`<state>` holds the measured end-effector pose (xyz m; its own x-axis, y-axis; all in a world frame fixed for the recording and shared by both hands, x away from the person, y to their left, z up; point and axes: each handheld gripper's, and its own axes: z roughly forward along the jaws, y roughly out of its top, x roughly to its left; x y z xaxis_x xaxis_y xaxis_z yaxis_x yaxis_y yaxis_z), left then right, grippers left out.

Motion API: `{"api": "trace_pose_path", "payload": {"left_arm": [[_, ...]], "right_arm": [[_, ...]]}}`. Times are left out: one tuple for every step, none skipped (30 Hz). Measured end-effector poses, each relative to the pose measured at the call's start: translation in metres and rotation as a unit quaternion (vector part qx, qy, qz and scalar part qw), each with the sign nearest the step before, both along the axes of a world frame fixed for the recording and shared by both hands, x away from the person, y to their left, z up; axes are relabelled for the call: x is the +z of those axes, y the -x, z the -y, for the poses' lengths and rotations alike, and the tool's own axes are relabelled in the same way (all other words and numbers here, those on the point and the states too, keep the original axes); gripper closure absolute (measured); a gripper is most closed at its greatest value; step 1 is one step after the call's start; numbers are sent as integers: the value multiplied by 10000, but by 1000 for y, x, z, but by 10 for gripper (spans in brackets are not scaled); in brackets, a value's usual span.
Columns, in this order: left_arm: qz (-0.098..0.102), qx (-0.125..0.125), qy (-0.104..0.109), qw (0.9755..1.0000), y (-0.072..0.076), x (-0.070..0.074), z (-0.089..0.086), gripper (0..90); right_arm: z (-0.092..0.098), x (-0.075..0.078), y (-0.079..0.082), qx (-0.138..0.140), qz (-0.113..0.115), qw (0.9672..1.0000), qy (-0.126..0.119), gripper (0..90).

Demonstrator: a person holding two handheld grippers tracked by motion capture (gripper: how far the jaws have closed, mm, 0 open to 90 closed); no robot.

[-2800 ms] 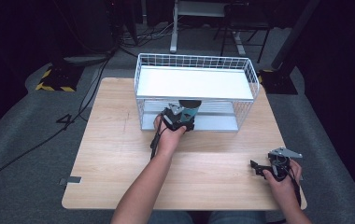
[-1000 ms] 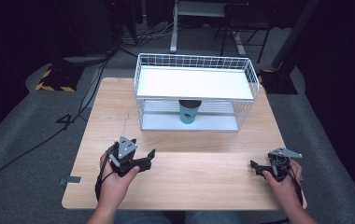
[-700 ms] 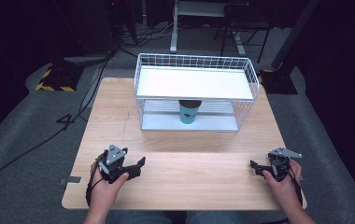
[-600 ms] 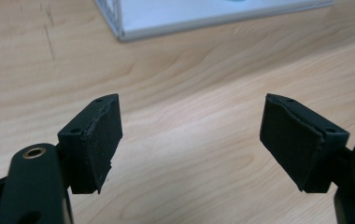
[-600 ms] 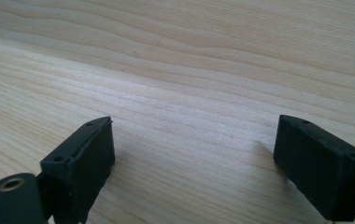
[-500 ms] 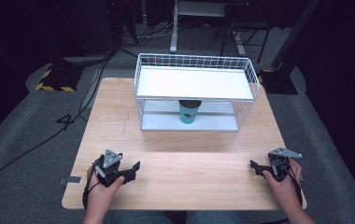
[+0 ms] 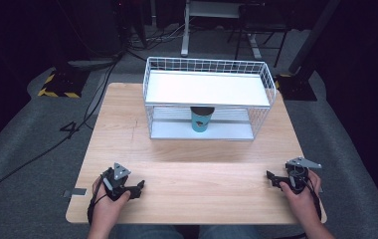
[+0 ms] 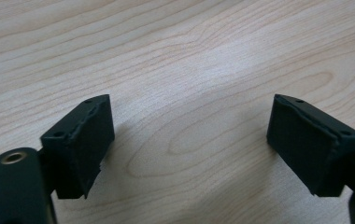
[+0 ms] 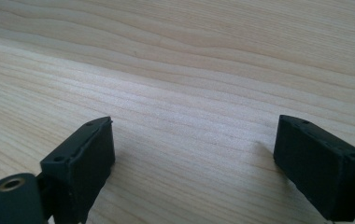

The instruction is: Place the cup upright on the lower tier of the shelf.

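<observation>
Both pairs of jaws gape, holding nothing, low over the bare wood.

The left gripper (image 7: 136,188) and right gripper (image 7: 272,178) rest at the table's (image 7: 187,149) near edge, well apart from the teal cup (image 7: 200,119); it stands upright on the wire rack's (image 7: 207,99) lower shelf, looking delivered.

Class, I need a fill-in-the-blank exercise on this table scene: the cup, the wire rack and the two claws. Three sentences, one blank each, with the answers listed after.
1. The teal cup stands on the ______ shelf of the wire rack.
2. The left claw has its jaws ______, with nothing between them.
3. The right claw rests near the table's ______ edge, far from the rack.

Missing words: lower; open; front
</observation>
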<state>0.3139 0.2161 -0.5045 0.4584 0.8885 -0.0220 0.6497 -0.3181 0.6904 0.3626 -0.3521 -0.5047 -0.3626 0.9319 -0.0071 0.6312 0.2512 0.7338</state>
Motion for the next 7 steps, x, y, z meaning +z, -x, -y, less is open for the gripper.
{"api": "trace_pose_path", "payload": {"left_arm": [[-1,0,4,10000,0,0,0,147],[4,-2,8,10000,0,0,0,146],[3,-4,11,10000,0,0,0,144],[3,-5,8,10000,0,0,0,144],[3,-3,8,10000,0,0,0,143],[3,-3,8,10000,0,0,0,144],[2,-3,9,10000,0,0,0,143]], "right_arm": [[0,0,0,2,-2,10000,4,129],[0,0,0,7,-2,10000,0,129],[0,0,-1,35,8,10000,9,129],[0,0,-1,44,3,10000,12,129],[0,0,-1,42,2,10000,9,129],[0,0,-1,44,2,10000,10,129],[0,0,-1,43,3,10000,11,129]]}}
